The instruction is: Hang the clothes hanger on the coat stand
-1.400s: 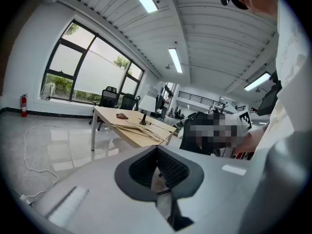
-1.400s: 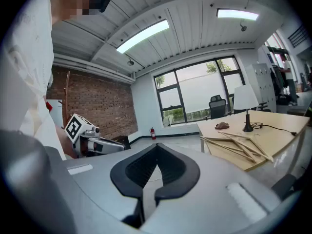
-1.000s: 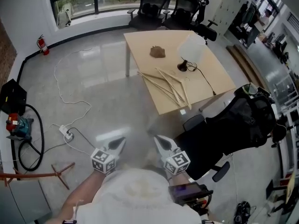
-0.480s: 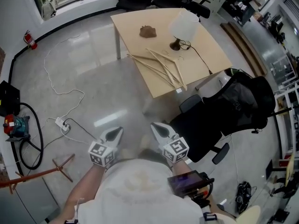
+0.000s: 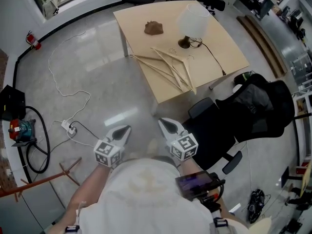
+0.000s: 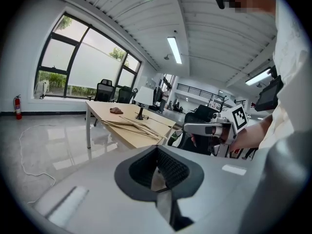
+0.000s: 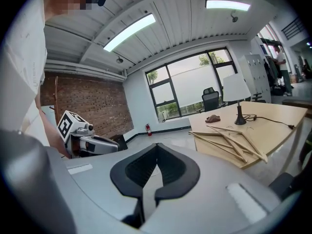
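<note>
With the left gripper [image 5: 122, 130] and right gripper [image 5: 164, 124] closed and empty, I'd worry that lifting one of the overlapped pale wooden clothes hangers [image 5: 170, 69] drags others off the beige square table [image 5: 219, 48].

head view: high, steep down, table [image 5: 134, 21] far ahead | L+R gripper views: low, level, facing same table

1. Your right tool [image 7: 155, 165] has its jaws pressed together, with nothing between them.
2. Your left tool [image 7: 90, 143] shows at the left, in front of the brick wall [image 7: 92, 104].
3. At the right, wooden clothes hangers [image 7: 233, 139] lie in a loose pile on the tabletop [image 7: 280, 112].
4. Behind the pile, a white-shaded lamp [image 7: 237, 94] stands on the tabletop, and a small brown lump [image 7: 212, 118] lies near it.
5. A fire extinguisher [image 7: 147, 129] stands by the far wall, below the window [image 7: 190, 94].
</note>
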Tool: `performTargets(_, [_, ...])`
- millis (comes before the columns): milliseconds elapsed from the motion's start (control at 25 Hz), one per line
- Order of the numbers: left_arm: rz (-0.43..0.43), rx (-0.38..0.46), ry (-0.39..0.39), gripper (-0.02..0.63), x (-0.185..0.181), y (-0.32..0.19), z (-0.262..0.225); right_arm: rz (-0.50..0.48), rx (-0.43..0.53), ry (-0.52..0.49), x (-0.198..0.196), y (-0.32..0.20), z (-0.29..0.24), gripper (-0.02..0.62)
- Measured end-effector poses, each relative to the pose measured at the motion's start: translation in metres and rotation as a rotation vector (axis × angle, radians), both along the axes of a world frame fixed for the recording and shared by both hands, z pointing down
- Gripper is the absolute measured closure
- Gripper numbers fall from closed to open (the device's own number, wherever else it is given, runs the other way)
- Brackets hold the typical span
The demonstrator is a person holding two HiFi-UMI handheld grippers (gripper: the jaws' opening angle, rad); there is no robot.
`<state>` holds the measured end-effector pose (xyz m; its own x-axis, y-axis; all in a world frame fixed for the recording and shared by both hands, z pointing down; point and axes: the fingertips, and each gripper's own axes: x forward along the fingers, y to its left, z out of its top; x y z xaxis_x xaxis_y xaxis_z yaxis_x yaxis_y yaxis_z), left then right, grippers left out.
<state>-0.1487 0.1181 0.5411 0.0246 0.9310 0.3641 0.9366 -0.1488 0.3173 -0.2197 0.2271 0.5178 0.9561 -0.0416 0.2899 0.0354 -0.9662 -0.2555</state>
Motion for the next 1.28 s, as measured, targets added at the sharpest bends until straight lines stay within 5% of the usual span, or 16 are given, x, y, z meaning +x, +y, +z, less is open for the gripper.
performTargets(440, [-0.009,0.034,0.059,0.604,0.018,0.073,-0.018,-0.006,0.035,0.032,0.018,0.078,-0.003,0.583])
performTargets(800, [-0.018,0.04,0.034,0.604,0.051,0.097,-0.01,0.0,0.05,-0.01,0.044,0.102,0.009,0.583])
performTargets(1280, [0.145,-0.016,-0.008,0.604,0.127,0.143,0.0,0.17,-0.015,-0.08,0.094,0.133,0.011,0.583])
